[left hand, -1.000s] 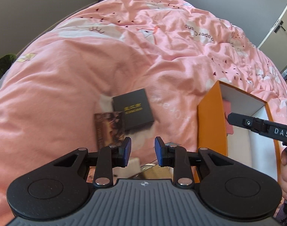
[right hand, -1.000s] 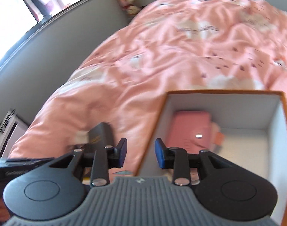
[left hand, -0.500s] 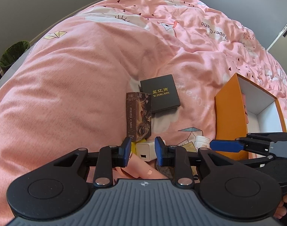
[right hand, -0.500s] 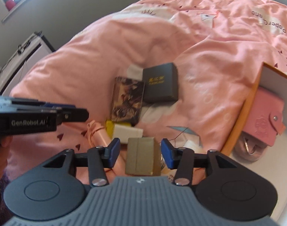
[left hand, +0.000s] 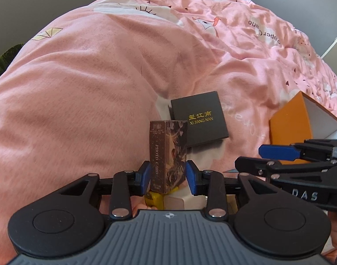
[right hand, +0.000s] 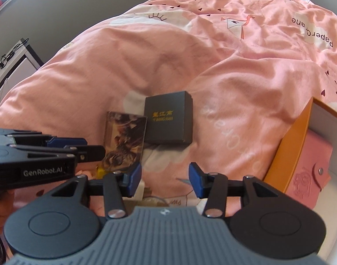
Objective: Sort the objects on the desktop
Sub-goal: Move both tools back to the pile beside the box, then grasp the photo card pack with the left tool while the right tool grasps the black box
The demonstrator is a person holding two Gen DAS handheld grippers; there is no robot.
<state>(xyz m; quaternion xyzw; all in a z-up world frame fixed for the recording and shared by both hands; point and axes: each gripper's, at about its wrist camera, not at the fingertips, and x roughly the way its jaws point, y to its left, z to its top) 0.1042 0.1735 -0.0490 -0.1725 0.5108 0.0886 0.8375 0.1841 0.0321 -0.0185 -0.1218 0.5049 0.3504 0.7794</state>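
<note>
A brown photo card box [left hand: 168, 156] lies on the pink duvet, with its near end between the blue pads of my left gripper [left hand: 168, 177]. The jaws stand just wider than the box, with a small gap on the right side. The box also shows in the right wrist view [right hand: 124, 141]. A black square box with gold lettering [left hand: 199, 121] lies just beyond it. My right gripper [right hand: 165, 182] is open and empty above a white block and small items near the orange box [right hand: 292, 150].
The orange box has a white inside and holds a pink wallet [right hand: 309, 170]. A yellow item [left hand: 154, 199] and a white block [left hand: 175, 202] lie under the left gripper. The pink duvet [left hand: 91, 88] bulges on the left and at the back.
My left gripper has opened and moved forward around the photo card box. My right gripper has opened wider and swung from the orange box toward the pile; the gold box between its jaws is out of view.
</note>
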